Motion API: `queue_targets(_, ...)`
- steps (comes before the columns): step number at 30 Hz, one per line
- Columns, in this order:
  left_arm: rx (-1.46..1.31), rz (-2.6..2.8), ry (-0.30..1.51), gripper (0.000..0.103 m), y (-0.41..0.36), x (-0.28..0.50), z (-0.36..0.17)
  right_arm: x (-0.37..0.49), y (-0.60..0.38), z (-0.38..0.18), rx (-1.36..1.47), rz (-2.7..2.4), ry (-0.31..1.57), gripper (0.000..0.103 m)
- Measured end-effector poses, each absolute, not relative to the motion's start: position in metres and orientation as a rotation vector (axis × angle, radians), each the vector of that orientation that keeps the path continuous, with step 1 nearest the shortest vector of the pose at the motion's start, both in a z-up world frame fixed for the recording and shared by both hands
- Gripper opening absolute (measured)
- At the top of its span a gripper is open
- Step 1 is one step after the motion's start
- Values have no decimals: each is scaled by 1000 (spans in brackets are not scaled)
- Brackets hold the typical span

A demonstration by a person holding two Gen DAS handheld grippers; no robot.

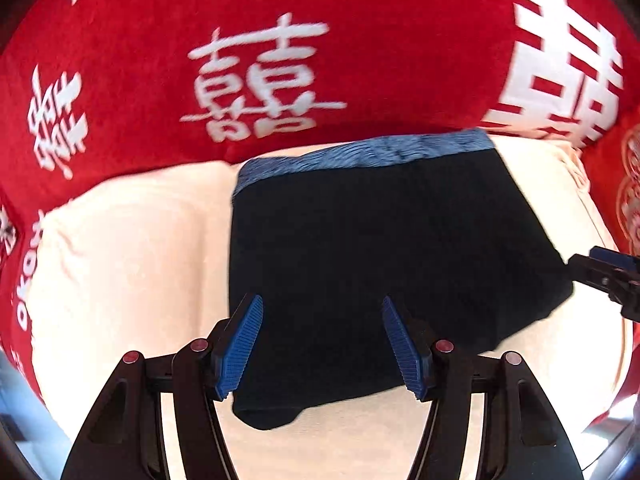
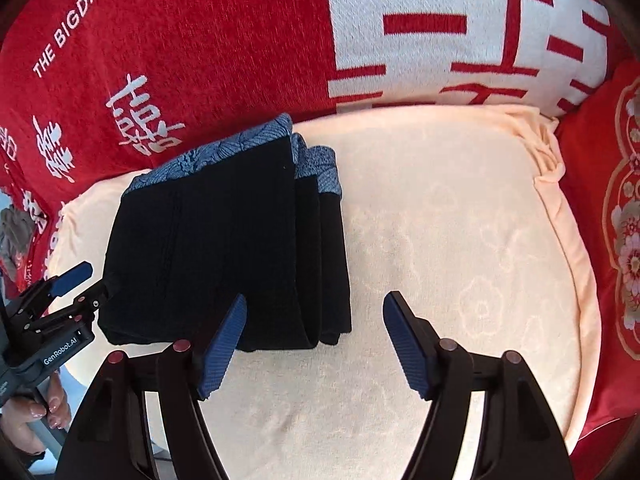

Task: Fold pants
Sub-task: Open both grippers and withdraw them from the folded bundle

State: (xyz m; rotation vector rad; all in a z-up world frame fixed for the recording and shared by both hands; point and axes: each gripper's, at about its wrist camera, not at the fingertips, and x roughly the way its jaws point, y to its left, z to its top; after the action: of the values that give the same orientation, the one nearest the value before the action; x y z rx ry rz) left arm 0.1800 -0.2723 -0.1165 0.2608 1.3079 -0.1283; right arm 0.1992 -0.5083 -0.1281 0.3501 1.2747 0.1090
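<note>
The black pants [image 1: 380,264] with a blue patterned waistband [image 1: 372,150] lie folded in a compact stack on a cream towel [image 1: 120,264]. In the right wrist view the stack [image 2: 224,256] shows several layers at its right edge. My left gripper [image 1: 322,344] is open and empty, hovering over the near edge of the pants. It also shows in the right wrist view [image 2: 80,284], at the stack's left edge. My right gripper [image 2: 314,344] is open and empty over the towel [image 2: 460,260], just right of the stack. Its tip shows in the left wrist view [image 1: 608,272], at the pants' right side.
A red cover with white characters [image 1: 260,80] rises behind the towel. A red floral cushion [image 2: 624,240] lies at the right. A hand [image 2: 36,412] holds the left gripper's handle.
</note>
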Motion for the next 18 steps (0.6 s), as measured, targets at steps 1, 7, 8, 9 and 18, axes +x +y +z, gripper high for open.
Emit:
queue_targets(1, 269, -112, 1327, 64, -268, 181, -124, 202, -506, -130, 338, 103, 1273, 75)
queue_targets(7, 235, -82, 1384, 76, -253, 174, -145, 196, -497, -164, 284, 68, 1356, 75)
queue_targets(8, 231, -83, 1385, 76, -252, 173, -145, 193, -500, -164, 295, 67, 1355, 75)
queue_targets(9, 228, -82, 1386, 76, -252, 173, -145, 191, -504, -163, 300, 64, 1360, 75)
queue_targets(18, 248, -78, 1412, 76, -255, 171, -139, 164, -521, -154, 337, 96, 1407, 75)
